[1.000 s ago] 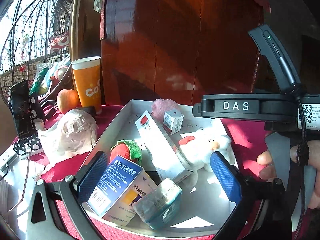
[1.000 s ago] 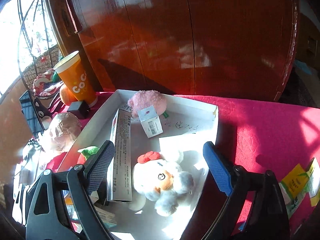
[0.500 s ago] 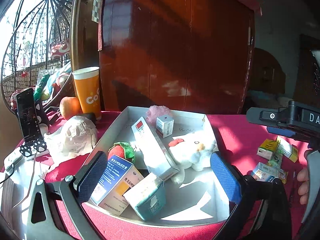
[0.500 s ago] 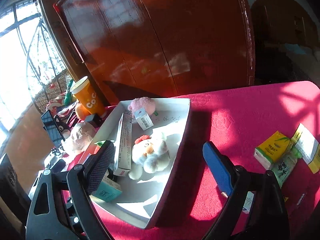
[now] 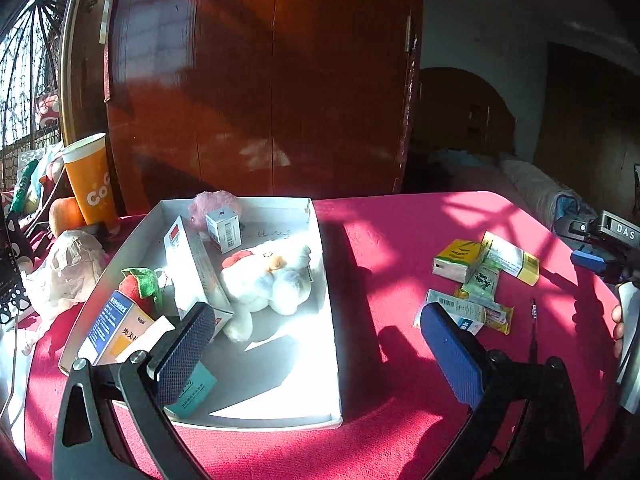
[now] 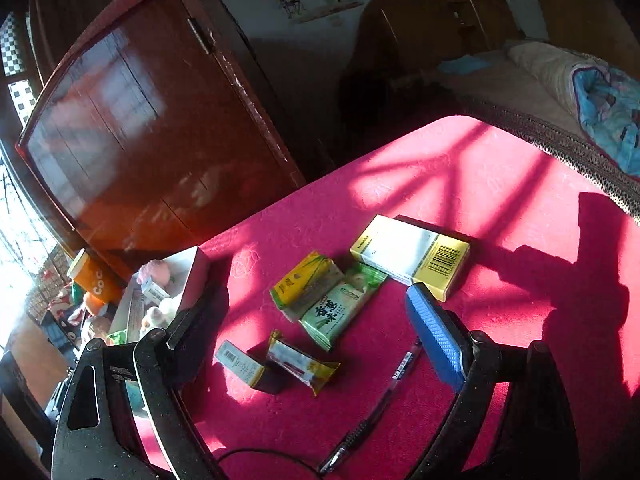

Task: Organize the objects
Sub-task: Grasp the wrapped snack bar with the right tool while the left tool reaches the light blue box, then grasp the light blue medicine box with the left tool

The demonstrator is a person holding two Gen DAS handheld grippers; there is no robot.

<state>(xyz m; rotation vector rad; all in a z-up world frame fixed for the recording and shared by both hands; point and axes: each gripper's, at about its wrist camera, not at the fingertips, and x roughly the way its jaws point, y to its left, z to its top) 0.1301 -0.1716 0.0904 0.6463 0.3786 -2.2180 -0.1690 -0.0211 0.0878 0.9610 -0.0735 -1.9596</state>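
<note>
Right gripper [image 6: 308, 332]: jaws stand wide with nothing between the pads, tilted down over the loose packets on the red tablecloth [image 6: 500, 184]; wide, I judge, so it can straddle whichever packet is taken first.
Between its fingers: the green sachet [image 6: 336, 312] and the yellow-green pack [image 6: 304, 284] lie overlapping just ahead; nearer, the small box [image 6: 240, 364] and the yellow-ended wrapper [image 6: 300, 364] sit side by side.
Beyond its right finger: the white and yellow carton [image 6: 412, 256] lies flat, barcode up, one corner touching the green sachet.
Below its right finger: a pen [image 6: 380, 396] lies slantwise, apart from the packets.
Far to its left: the white tray [image 6: 192, 276], already holding toys and boxes; probably where the loose packets belong.
Right hand pose: view rolled, gripper pitched downward, aimed at the pile and not yet touching anything.
Left gripper [image 5: 312, 348]: also wide and empty, hanging over the tray's near right corner.
Ahead of its left finger: the white plush [image 5: 272, 276], a long white box [image 5: 192, 264] leaning on the tray's contents, the strawberry toy [image 5: 138, 286] and the blue box [image 5: 116, 324].
Left hand pose: angled down, clear of the tray, seemingly waiting while the other hand works.
</note>
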